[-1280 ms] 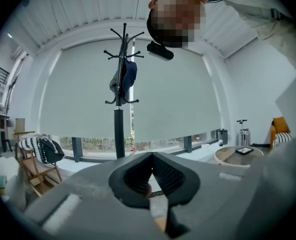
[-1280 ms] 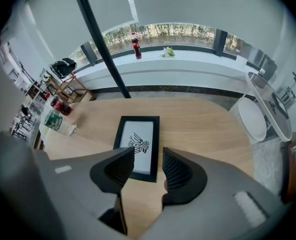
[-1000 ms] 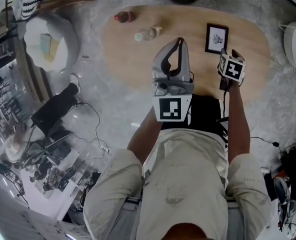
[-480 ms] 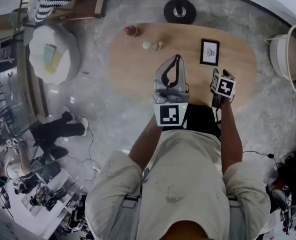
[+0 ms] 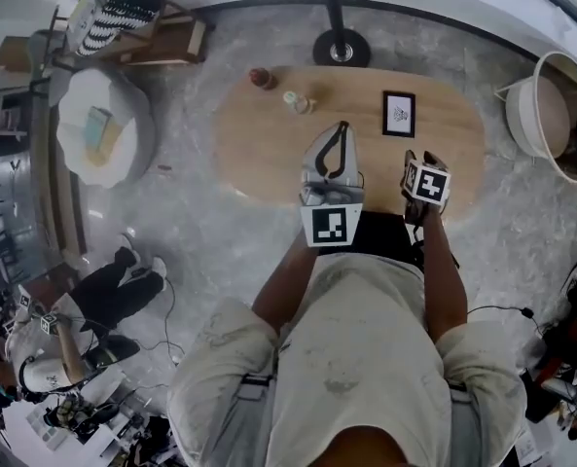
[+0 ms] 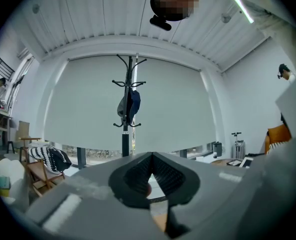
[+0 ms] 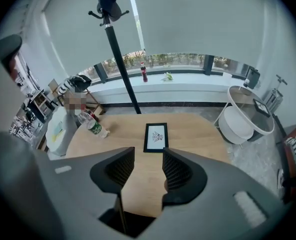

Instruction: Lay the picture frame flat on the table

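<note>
Picture frame [image 7: 156, 136] lies face up, flat on the wooden table [image 7: 197, 134], centre of the right gripper view. Its long axis runs straight away from the right gripper [image 7: 148, 155], whose jaws stand apart and empty just short of it. Right is clearly the nearer. Left gripper [image 6: 151, 156], jaws tip to tip on nothing, points off at the coat stand [image 6: 128, 104]. White tub [image 7: 240, 121] at right: contents unclear.

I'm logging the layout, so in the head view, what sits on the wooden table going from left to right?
red bottle → clear plastic bottle → picture frame
</note>
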Demonstrator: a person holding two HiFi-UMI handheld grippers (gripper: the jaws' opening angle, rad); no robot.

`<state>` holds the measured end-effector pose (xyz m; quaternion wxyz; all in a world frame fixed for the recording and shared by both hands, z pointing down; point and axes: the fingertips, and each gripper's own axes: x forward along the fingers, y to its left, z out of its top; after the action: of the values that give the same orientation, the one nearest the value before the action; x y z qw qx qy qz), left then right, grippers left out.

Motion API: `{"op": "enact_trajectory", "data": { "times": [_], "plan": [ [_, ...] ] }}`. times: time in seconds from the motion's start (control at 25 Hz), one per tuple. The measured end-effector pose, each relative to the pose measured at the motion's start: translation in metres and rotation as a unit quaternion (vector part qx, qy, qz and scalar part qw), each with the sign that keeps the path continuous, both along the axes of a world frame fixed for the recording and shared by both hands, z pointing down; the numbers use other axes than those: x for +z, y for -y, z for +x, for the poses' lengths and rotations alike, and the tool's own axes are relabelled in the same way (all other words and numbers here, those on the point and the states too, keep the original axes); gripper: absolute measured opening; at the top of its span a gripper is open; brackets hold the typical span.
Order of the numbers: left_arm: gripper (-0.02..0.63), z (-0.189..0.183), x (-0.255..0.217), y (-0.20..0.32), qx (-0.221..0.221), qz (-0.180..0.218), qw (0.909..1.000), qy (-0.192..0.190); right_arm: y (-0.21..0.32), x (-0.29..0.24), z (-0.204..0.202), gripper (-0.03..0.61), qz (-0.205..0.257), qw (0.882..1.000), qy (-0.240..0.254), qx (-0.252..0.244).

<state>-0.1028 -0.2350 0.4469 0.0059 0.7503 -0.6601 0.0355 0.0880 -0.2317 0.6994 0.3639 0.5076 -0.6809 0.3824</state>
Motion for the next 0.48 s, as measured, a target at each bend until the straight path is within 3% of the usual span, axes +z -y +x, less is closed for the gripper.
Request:
{"op": "enact_trajectory", "data": {
  "times": [0.48],
  "plan": [
    [0.005, 0.001, -0.017, -0.047, 0.015, 0.023, 0.9994, -0.019, -0.04, -0.063, -0.001, 0.179, 0.061, 0.996, 0.048, 0.043]
  ]
}}
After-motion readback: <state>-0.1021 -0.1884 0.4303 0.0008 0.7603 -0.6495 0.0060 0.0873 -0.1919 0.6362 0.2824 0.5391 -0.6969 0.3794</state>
